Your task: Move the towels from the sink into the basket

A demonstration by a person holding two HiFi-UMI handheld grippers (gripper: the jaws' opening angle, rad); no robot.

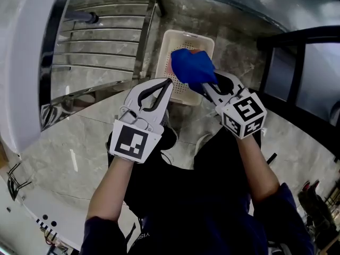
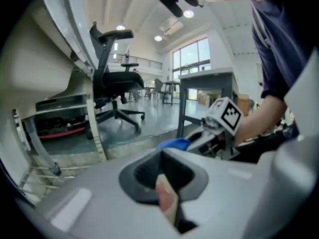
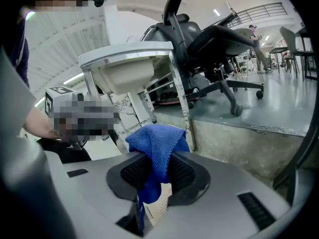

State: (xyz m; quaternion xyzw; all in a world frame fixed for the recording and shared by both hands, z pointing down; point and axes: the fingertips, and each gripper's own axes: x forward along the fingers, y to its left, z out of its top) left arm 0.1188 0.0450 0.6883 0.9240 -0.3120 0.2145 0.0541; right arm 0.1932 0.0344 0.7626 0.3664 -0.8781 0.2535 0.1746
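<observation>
Two claws are in view, both held out in front of the person above a marbled floor (image 1: 74, 147).

Left claw (image 1: 169, 83): jaws fully together with nothing between them. It sits just left of the basket's near end.

Right claw (image 1: 206, 88): jaws part-way closed and clamped on a blue towel (image 1: 191, 67). In the right gripper view the cloth bunches up above the pads and hangs down through the gap behind them.

Towel position: gripped in the air directly over the basket (image 1: 187, 35), covering its right half in the head view. Whether the cloth touches the basket cannot be told. The towel is clear of the sink.

Basket: cream, perforated and rectangular, standing on the floor beyond both claws. A faint pink patch shows inside along its left wall; its nature cannot be determined.

Sink (image 1: 21, 68): white, with a curved rim at the left edge of the head view. It is carried on a chrome frame (image 1: 144, 36) with horizontal bars, beside the basket.
</observation>
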